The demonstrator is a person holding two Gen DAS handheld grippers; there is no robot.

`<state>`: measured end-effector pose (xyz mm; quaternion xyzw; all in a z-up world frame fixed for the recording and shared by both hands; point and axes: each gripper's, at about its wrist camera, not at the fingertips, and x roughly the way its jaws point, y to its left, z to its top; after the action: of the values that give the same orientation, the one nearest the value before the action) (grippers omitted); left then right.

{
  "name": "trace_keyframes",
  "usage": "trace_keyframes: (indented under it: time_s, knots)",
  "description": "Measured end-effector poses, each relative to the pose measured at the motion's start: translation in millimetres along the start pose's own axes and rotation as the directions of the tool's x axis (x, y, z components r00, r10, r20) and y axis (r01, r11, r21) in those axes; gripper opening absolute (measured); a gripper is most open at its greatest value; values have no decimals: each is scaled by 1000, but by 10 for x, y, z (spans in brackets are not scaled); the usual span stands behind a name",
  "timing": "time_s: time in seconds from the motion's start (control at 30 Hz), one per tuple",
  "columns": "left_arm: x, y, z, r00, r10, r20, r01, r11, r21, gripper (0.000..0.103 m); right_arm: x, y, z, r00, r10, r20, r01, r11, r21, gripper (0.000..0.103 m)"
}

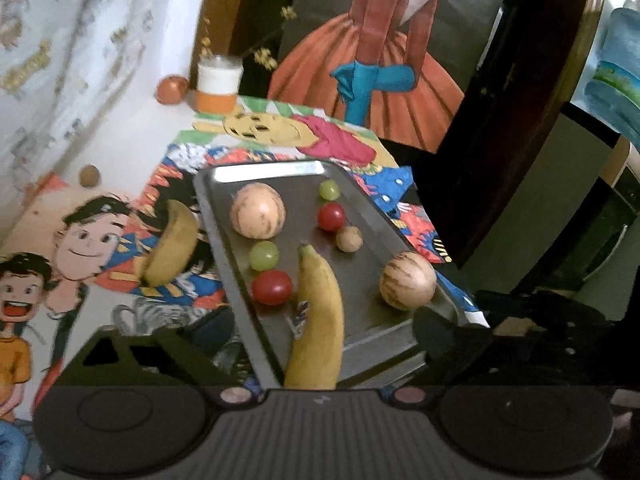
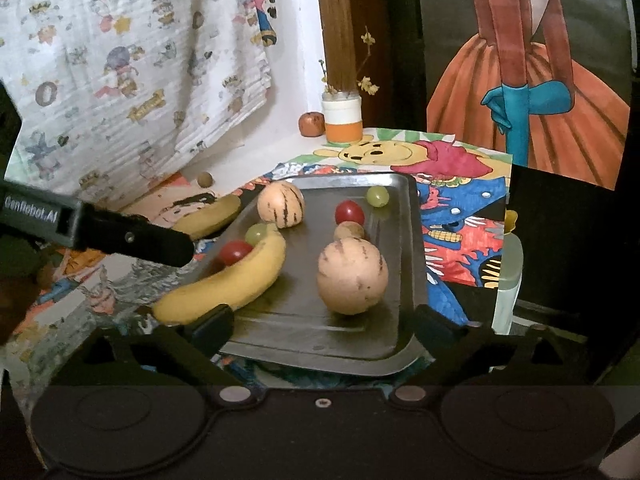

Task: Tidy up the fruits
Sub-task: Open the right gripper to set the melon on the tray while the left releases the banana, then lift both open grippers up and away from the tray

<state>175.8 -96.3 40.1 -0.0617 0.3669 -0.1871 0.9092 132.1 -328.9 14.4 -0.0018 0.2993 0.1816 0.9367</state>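
Your left gripper (image 1: 320, 320) stands spread wide over the near edge of the dull grey metal tray (image 1: 380, 344), and the long yellow banana (image 1: 320, 320) lies between its fingers, stem end pointing away from you and the butt end over the tray's near rim. Neither finger visibly presses it, so I judge it released, not held; the step in hand looks like the setting down of this banana.

Your right gripper (image 2: 324, 328) is also released, empty, its fingers straddling the tray's near edge with the larger striped tan melon-like fruit (image 2: 353, 276) just beyond them.

On the tray (image 2: 320, 344) sit a second striped tan fruit (image 2: 281, 204), two red cherry tomatoes (image 2: 349, 212) (image 2: 235, 252), two green grapes (image 2: 377, 195) (image 2: 256, 234) and a small brown walnut-like nut (image 2: 349, 232).

Off the tray, on the colourful cartoon-printed surface (image 2: 460, 216), a second yellow banana (image 2: 208, 216) lies just beside the tray's left edge. A small brown nut (image 2: 205, 179) and a reddish round fruit (image 2: 312, 124) beside the white-and-orange jar (image 2: 343, 120) sit farther back.

Next, I would draw the left gripper clear of the tray, then take the loose banana, the nearest stray. Grip it across the middle and mind the tray wall on the way in.
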Motion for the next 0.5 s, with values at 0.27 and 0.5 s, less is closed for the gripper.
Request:
trace_keyframes:
  time_s: [0.27, 0.5]
  knots:
    - [-290, 43, -237, 997, 61, 47, -64, 996, 62, 103, -213, 270, 1, 995, -52, -85, 52, 999, 1, 102]
    - [-500, 260, -426, 996, 84, 37, -85, 996, 29, 103, -269, 420, -67, 987, -59, -151, 63, 998, 17, 102]
